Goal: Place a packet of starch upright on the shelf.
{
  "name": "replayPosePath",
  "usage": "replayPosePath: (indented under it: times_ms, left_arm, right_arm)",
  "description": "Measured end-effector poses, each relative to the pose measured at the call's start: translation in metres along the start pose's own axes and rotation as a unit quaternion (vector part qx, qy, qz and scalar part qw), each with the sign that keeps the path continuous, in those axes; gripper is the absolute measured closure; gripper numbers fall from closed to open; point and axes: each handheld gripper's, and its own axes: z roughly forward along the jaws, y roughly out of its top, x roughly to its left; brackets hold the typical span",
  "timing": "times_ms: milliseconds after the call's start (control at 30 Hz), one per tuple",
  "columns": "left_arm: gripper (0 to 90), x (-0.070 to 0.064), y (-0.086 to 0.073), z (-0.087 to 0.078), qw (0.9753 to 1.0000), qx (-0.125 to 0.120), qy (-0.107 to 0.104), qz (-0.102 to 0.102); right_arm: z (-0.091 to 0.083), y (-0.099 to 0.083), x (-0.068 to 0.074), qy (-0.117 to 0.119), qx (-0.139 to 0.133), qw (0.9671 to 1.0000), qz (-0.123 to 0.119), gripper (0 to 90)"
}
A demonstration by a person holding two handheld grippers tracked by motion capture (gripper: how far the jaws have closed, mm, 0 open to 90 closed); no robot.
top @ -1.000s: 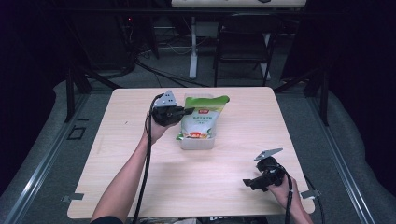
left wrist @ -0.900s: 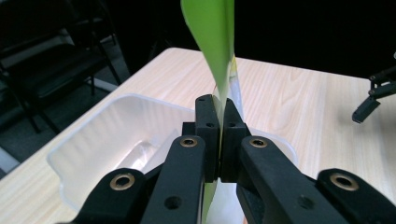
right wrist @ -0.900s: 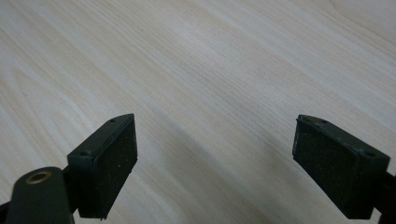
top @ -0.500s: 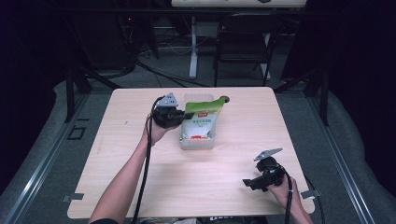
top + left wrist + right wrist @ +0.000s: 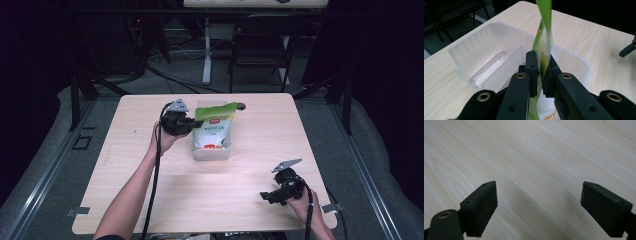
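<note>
From the high view, the person's left forearm runs up from the bottom edge toward the middle of the pale wooden table [image 5: 150, 200], and the left gripper [image 5: 192, 125] is turned to the right, clamped on the left edge of a green and white pouch [image 5: 214, 129]. The pouch lies over a clear plastic tub [image 5: 212, 152] at the centre of the frame. It carries a small red logo and some print, too small to read. The right gripper [image 5: 265, 196] sits low in the lower right, near the table's front edge, well apart from the tub.

In the left gripper view, the two black jaws pinch the pouch's [image 5: 543, 37] thin edge, above the tub [image 5: 484, 50], whose inside has a dividing wall.

In the right gripper view, the jaws stand wide apart over bare table [image 5: 536, 157].
</note>
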Motion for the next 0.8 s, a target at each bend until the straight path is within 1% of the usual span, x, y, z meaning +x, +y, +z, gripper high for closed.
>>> replayPosePath:
  times_ms: [100,167,200,233,267,300,367,633,667,700,733,767,800]
  left_arm:
    - [86.2,0.003,-0.003,0.0,0.9999,0.003,0.011,-0.009]
    - [86.2,0.007,-0.005,0.0,0.9998,0.0,0.009,-0.018]
    - [86.5,0.008,-0.006,0.0,0.9997,0.001,0.012,-0.022]
    - [86.9,0.01,-0.007,0.001,0.9996,0.002,0.01,-0.027]
    - [87.1,0.01,-0.007,0.001,0.9996,0.002,0.01,-0.027]
    - [87.6,0.011,-0.008,0.001,0.9993,0.005,0.013,-0.035]
    - [88.2,0.012,-0.009,0.002,0.9992,0.0,0.01,-0.038]
    - [87.6,0.012,-0.009,0.001,0.9992,0.001,0.011,-0.038]
    - [86.5,0.012,-0.009,0.001,0.9993,0.0,0.01,-0.036]
    - [83.8,0.012,-0.009,0.0,0.9992,-0.005,0.008,-0.039]
    - [75.8,0.012,-0.009,-0.001,0.9992,-0.007,0.008,-0.039]
    - [72.5,0.011,-0.008,0.0,0.9992,-0.004,0.012,-0.038]
    - [69.2,0.011,-0.008,0.0,0.9992,-0.004,0.012,-0.038]
  right_arm:
    - [0.0,0.0,0.0,0.001,0.001,1.0,-0.001,13.3]
    - [0.0,0.0,0.0,0.0,0.002,1.0,-0.001,13.4]
    - [0.0,0.0,0.0,0.0,0.003,1.0,-0.001,13.3]
    - [0.0,0.0,0.0,-0.001,0.003,1.0,-0.001,13.3]
    - [0.0,0.0,0.0,-0.001,0.003,1.0,-0.001,13.3]
    - [0.0,0.0,0.0,-0.001,0.003,1.0,-0.002,13.4]
    - [0.0,0.0,0.0,-0.001,0.004,1.0,-0.001,13.3]
    - [0.0,0.0,0.0,-0.001,0.003,1.0,-0.002,13.4]
    - [0.0,0.0,0.0,-0.002,0.005,1.0,-0.004,13.4]
    - [-0.001,0.001,0.0,-0.002,0.005,1.0,-0.004,13.3]
    - [-0.001,0.0,0.0,-0.002,0.005,1.0,-0.004,13.3]
    - [-0.001,0.0,0.0,-0.003,0.005,1.0,-0.004,13.3]
    - [-0.001,0.0,0.0,-0.003,0.005,1.0,-0.004,13.3]
